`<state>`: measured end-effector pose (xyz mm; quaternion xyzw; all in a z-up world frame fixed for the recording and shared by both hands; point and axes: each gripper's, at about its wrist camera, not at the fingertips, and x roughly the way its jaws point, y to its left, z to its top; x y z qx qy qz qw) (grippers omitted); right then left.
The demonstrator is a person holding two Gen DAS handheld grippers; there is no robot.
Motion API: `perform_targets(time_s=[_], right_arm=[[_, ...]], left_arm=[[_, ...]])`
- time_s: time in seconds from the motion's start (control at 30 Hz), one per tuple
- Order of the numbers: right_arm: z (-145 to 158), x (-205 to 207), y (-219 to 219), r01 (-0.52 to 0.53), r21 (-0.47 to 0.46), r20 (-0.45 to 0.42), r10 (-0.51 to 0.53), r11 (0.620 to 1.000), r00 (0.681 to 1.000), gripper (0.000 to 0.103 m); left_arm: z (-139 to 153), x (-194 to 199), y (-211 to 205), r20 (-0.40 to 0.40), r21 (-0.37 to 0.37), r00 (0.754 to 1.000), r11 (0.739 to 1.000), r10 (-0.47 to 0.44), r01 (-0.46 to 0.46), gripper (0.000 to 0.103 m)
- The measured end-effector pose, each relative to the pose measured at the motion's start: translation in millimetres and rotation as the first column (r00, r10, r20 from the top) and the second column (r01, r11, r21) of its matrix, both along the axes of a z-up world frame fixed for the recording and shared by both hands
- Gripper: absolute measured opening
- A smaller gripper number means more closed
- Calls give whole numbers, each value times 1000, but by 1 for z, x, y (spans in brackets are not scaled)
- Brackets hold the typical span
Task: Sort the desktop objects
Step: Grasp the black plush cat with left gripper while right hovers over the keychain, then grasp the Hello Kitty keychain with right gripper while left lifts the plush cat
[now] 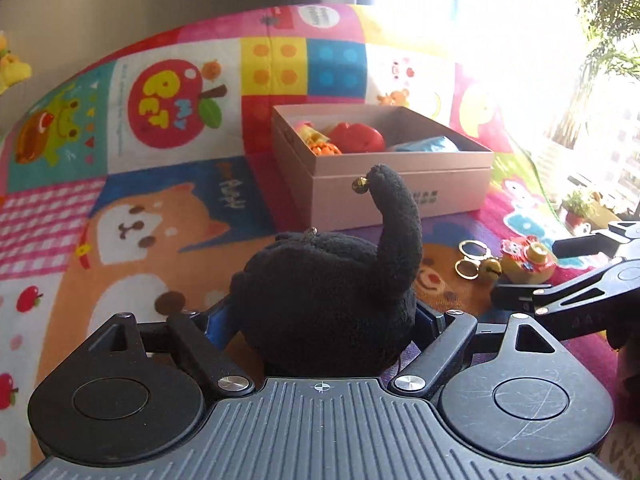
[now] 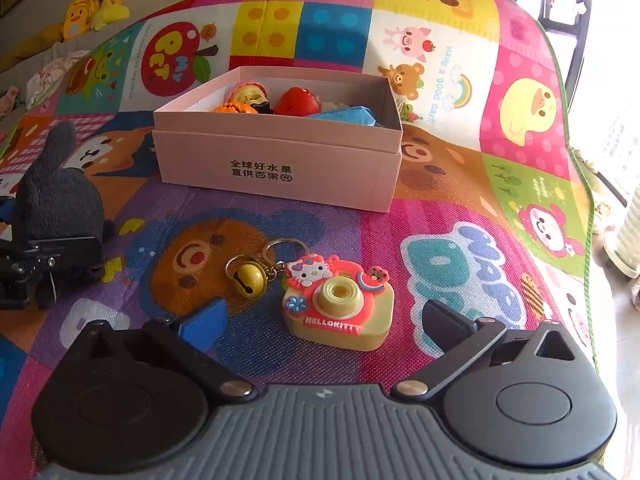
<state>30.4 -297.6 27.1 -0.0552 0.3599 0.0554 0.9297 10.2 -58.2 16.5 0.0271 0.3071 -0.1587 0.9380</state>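
Note:
My left gripper is shut on a black plush toy with an upright tail and a small gold bell; it also shows at the left of the right wrist view. My right gripper is open, its jaws on either side of a Hello Kitty camera keychain with a yellow bell lying on the mat. The keychain also shows in the left wrist view. A pink open box stands behind, also seen in the left wrist view, holding red, orange and blue toys.
A colourful cartoon play mat covers the surface. Yellow plush toys lie beyond its far left edge. The mat's right edge drops to the floor. Potted plants stand by a bright window.

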Motion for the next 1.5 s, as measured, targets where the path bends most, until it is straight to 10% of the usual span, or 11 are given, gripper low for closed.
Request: perform_targets(time_s=[0.2,0.43,1.03,1.2,1.5], right_arm=[[3,0,-5,15,17,22,-15,1000,1000,99],[3,-2,0,-16,10,32,16,1000,999,71],[0,2,-4,11,31,2,-11,999,1000,93],[0,3,-4,11,34,1,-11,999,1000,93],[3,4,-2,3,23,17,-4,1000,1000,80]], left_arm=[[3,-5,3,-19,-27,998,998,-53,52,96],[3,-18,1,-55,-22,990,991,-131,130,99],[3,-36,-2,-141,-61,936,947,-322,316,101],[4,-36,-2,-80,8,982,985,-171,172,101],[-1,-18,-27,-52,33,989,990,-136,138,92]])
